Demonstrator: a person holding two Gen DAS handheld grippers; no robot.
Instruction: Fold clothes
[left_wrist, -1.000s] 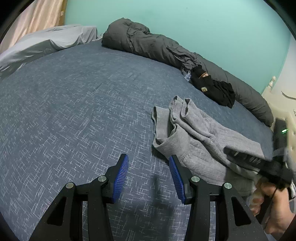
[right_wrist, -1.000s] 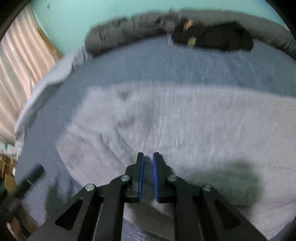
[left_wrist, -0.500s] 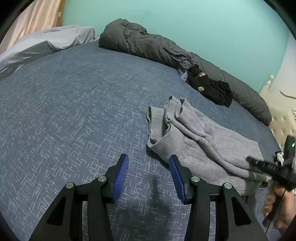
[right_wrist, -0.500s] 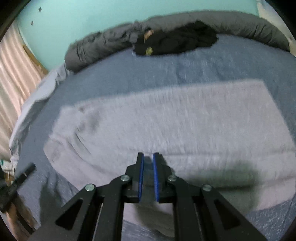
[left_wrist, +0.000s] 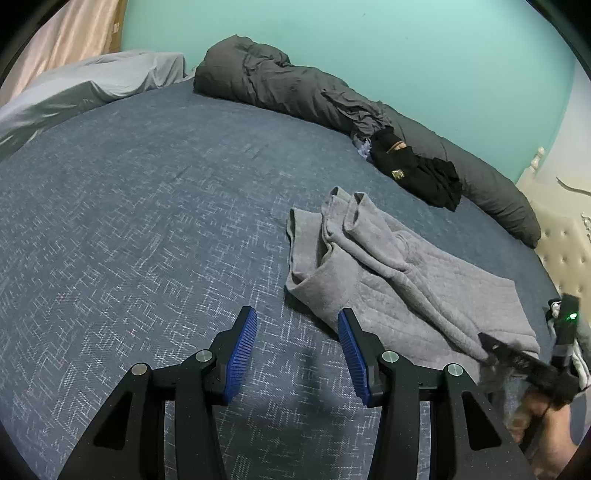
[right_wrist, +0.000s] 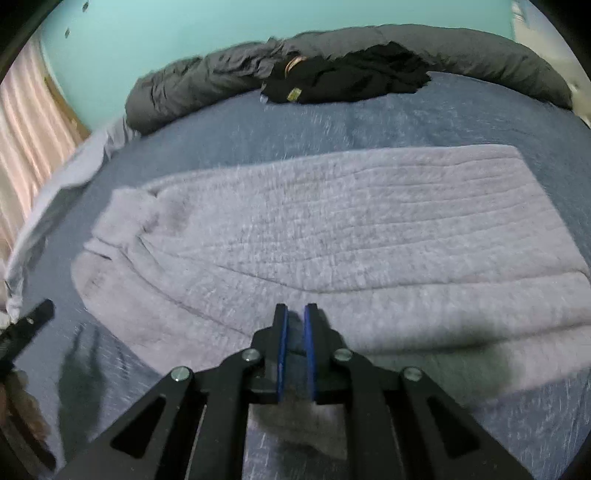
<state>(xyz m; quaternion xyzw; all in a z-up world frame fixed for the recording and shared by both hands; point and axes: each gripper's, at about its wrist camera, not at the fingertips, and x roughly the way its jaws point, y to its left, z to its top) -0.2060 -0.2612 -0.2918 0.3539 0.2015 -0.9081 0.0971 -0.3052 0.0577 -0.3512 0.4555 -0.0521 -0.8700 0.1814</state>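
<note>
A turquoise wall (left_wrist: 424, 55) is backing a bed covered in a blue patterned sheet (left_wrist: 147, 229). On the right half of that sheet a grey sweater (left_wrist: 402, 284) is lying spread out, its ribbed body flat and its sleeves bunched in folds toward the middle of the bed. In the right wrist view the same sweater (right_wrist: 351, 229) is filling most of the frame, its near edge running under the right gripper (right_wrist: 295, 332). That gripper's jaws are standing nearly closed, with only a narrow slit between the blue pads, and a fold of the sweater's near edge is sitting pinched in that slit. The left gripper (left_wrist: 297, 332) is hovering over bare sheet just beside the sweater's near corner; its jaws are spread wide and are gripping nothing. Beyond the sweater, a pile of black clothes (left_wrist: 417, 170) is resting against a rolled dark grey duvet (left_wrist: 295, 88) that is running along the wall. A pale grey pillow (left_wrist: 92, 85) is lying at the far left, with a pink curtain (left_wrist: 74, 33) behind it.
</note>
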